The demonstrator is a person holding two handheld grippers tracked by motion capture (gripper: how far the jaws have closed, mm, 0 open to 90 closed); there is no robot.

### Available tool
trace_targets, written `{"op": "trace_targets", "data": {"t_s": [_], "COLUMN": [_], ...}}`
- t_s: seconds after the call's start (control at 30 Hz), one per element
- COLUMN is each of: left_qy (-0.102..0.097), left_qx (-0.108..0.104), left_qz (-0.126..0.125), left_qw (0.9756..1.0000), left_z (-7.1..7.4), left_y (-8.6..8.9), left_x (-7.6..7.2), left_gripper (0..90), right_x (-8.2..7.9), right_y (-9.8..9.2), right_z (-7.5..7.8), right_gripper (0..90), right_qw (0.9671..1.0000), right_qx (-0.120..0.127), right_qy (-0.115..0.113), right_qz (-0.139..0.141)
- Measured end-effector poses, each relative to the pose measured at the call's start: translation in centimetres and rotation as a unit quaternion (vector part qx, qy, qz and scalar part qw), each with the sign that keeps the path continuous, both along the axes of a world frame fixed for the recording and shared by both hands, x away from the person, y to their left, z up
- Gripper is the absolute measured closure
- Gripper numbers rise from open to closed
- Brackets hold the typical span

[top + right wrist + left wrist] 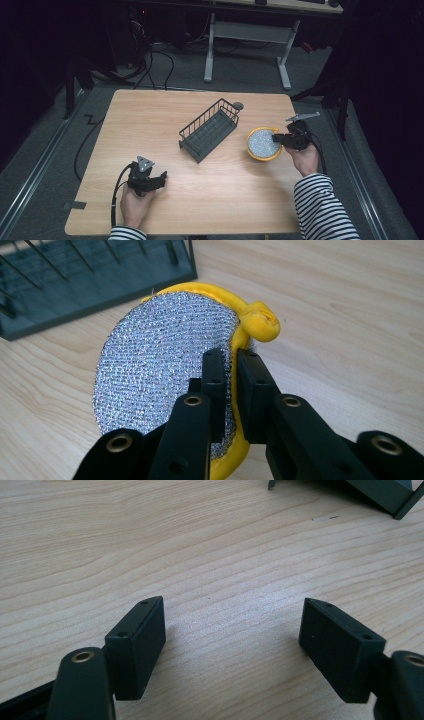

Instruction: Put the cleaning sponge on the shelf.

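Two grippers work over the table (165, 115). High view: the right gripper (280, 139) meets a round yellow-rimmed scouring pad (263, 144) at four o'clock from the wire rack (210, 129). Right gripper view adds that its jaws pinch the pad's rim, the silver mesh face tilted up. Left gripper (232, 645), at seven o'clock, rests with jaws spread over bare wood.

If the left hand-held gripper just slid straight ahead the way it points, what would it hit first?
Probably the dark wire rack. The left hand-held gripper has bare table between its open jaws, with the rack's corner ahead and somewhat to one side; depth is hard to judge.
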State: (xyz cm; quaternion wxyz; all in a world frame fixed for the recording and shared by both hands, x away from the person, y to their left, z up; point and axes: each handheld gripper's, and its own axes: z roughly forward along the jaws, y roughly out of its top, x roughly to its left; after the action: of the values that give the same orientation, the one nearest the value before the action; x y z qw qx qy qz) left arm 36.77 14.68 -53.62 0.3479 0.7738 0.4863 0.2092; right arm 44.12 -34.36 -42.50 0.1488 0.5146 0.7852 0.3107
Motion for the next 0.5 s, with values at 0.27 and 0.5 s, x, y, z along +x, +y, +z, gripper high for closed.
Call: {"op": "trace_targets", "data": {"t_s": [0.27,0.5], "left_qy": [0.000,0.000], "left_qx": [0.000,0.000], "left_qz": [-0.001,-0.001], "left_qw": [1.0000,1.0000], "left_z": [0.0,0.0], "left_y": [0.0,0.0], "left_x": [0.0,0.0], "left_gripper": [27.4,27.4], "right_x": [0.1,0.4], "right_y": [0.9,1.8], "right_z": [2.9,4.9], "right_gripper": [83.4,83.4], "right_qw": [0.9994,0.9981], "right_qx": [0.013,0.017], "right_qy": [-0.028,-0.046], "right_qz": [0.019,0.037]}}
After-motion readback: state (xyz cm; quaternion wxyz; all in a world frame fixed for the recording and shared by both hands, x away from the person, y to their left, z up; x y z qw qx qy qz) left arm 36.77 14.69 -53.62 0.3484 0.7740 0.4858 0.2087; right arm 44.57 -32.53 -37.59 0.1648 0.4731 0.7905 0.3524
